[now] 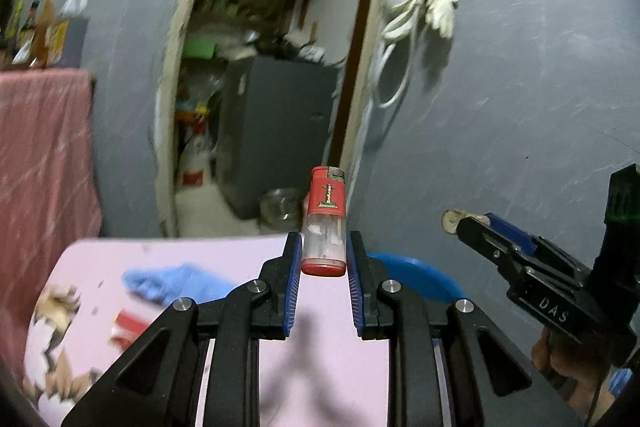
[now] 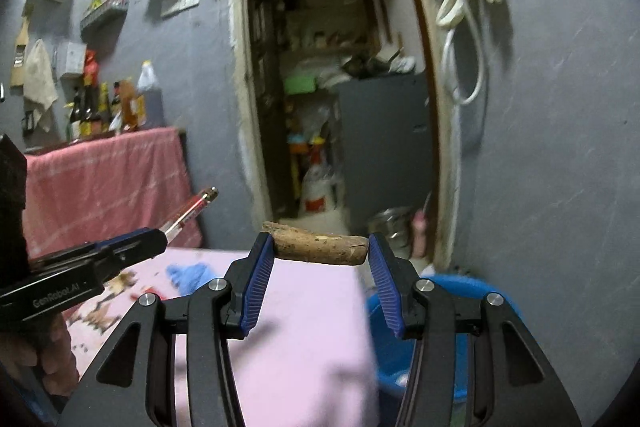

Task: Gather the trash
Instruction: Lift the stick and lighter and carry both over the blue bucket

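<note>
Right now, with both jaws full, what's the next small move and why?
Probably swing the right gripper over the blue bin and release. It holds a brown stick, the bin sits just right of the pink table; the left gripper holding the red lighter can follow.

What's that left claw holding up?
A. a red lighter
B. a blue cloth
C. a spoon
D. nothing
A: the left gripper is shut on a red lighter with a clear lower body, standing upright between the blue pads, above the pink table.
</note>
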Demonstrator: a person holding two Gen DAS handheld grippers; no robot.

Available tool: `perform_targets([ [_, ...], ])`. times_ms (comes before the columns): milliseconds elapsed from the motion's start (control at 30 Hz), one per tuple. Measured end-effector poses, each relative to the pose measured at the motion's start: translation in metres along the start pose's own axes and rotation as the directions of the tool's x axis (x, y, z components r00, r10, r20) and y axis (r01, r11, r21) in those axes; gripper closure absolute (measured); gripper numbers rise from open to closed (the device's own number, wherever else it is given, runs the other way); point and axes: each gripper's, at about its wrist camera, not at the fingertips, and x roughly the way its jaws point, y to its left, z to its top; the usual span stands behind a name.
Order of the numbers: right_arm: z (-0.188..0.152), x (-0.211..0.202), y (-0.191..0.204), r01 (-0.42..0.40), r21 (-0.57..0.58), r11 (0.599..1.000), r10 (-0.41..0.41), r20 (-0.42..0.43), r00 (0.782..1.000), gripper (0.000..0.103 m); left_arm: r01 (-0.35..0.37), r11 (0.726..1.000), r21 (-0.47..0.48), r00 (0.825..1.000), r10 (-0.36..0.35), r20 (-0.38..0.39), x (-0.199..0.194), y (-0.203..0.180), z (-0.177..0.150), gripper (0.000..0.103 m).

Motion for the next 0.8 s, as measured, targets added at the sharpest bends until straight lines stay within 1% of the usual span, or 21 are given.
perform_targets([
  [133,0.012,-0.003,-0.024,0.080,-0.006,0.997,-0.080,0.057,0.995,0.056,0.047,0.999,0.026,0.999,-0.047,0.026,0.026,-0.022,0.013,0.085],
  [233,0.014,-0.001,-0.047,0.136,0.006,0.991,-0.136,0.068,0.988,0.056,0.087,0.996,0.025,0.996,-0.087,0.028,0.051,-0.033,0.022,0.085],
  [333,0.011,0.003,-0.070,0.182,0.026,0.983,-0.183,0.065,0.981,0.056,0.122,0.992,0.025,0.993,-0.122,0.005,0.078,-0.046,0.027,0.085],
  [467,0.000,0.017,-0.101,0.231,0.077,0.970,-0.233,0.013,0.972,0.056,0.161,0.987,0.021,0.984,-0.159,-0.076,0.117,-0.060,0.022,0.085],
  [600,-0.021,0.034,-0.123,0.263,0.126,0.957,-0.257,-0.062,0.965,0.056,0.177,0.984,0.007,0.969,-0.173,-0.178,0.152,-0.067,0.007,0.085],
  [733,-0.040,0.049,-0.134,0.273,0.151,0.950,-0.253,-0.138,0.958,0.056,0.174,0.985,0.008,0.939,-0.163,-0.302,0.182,-0.074,-0.013,0.085],
  [800,-0.048,0.055,-0.137,0.275,0.164,0.947,-0.247,-0.170,0.954,0.056,0.173,0.985,-0.003,0.916,-0.162,-0.368,0.196,-0.075,-0.024,0.084],
])
